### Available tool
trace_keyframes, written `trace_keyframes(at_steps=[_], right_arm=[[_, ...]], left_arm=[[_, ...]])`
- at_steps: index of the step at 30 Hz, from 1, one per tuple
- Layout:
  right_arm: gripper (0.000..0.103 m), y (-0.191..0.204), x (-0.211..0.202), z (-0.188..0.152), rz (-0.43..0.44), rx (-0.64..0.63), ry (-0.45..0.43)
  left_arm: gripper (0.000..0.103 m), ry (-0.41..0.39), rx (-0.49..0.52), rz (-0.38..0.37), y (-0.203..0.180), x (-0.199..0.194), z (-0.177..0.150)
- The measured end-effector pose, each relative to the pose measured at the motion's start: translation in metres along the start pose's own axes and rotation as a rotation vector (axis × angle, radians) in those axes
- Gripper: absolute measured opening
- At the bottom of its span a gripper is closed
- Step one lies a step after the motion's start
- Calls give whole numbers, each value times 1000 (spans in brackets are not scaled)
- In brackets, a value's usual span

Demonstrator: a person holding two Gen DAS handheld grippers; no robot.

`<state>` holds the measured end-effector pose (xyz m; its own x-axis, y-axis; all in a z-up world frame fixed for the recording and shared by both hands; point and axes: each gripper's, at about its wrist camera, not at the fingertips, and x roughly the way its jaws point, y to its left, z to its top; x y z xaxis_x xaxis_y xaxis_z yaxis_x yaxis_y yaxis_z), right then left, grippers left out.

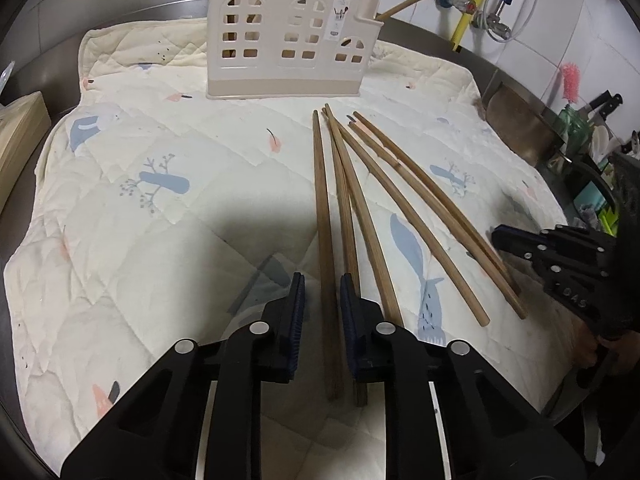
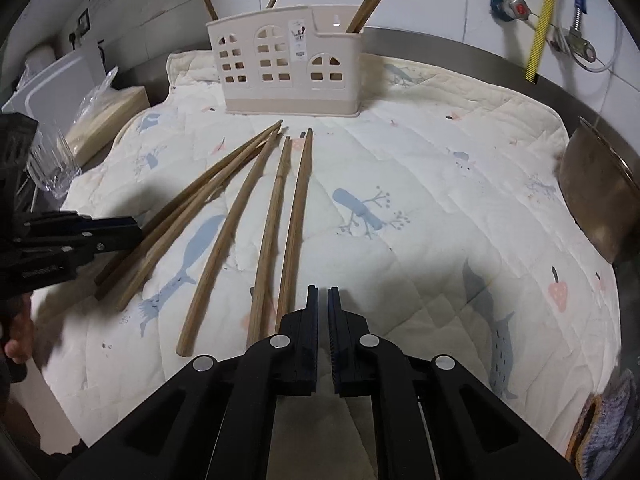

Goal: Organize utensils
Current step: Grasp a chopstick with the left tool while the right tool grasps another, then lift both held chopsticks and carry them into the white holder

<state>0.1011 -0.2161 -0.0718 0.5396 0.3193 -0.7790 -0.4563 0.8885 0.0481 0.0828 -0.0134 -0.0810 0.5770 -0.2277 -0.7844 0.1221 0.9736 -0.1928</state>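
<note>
**Left wrist view: chopsticks fanned on the quilted mat, one between the parted jaws**

Left wrist view: the left gripper (image 1: 322, 300) sits at the bottom centre with its jaws parted around the leftmost of the loose chopsticks (image 1: 372, 216); whether the pads touch it cannot be told. The sticks fan from the frame's centre toward the lower right across a cream quilted mat (image 1: 160, 208). The beige utensil holder (image 1: 288, 40) stands upright at the top centre, with a stick leaning out of its right compartment.

In the right wrist view, the right gripper (image 2: 323, 304) is at the bottom centre, jaws nearly together with a thin gap, holding nothing, just right of the nearest stick ends. A clear glass (image 2: 54, 164) stands at the left edge.
</note>
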Motion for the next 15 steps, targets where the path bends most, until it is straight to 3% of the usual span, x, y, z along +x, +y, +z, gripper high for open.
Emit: trace_keyframes(at_steps=[8,15], right_arm=[[6,6,-8,3,56,10,-23],[8,11,3,-2,71,6,8]], left_arm=[[10,2,8,36,-1,3,3],[10,6,2,17,-3,4,2]])
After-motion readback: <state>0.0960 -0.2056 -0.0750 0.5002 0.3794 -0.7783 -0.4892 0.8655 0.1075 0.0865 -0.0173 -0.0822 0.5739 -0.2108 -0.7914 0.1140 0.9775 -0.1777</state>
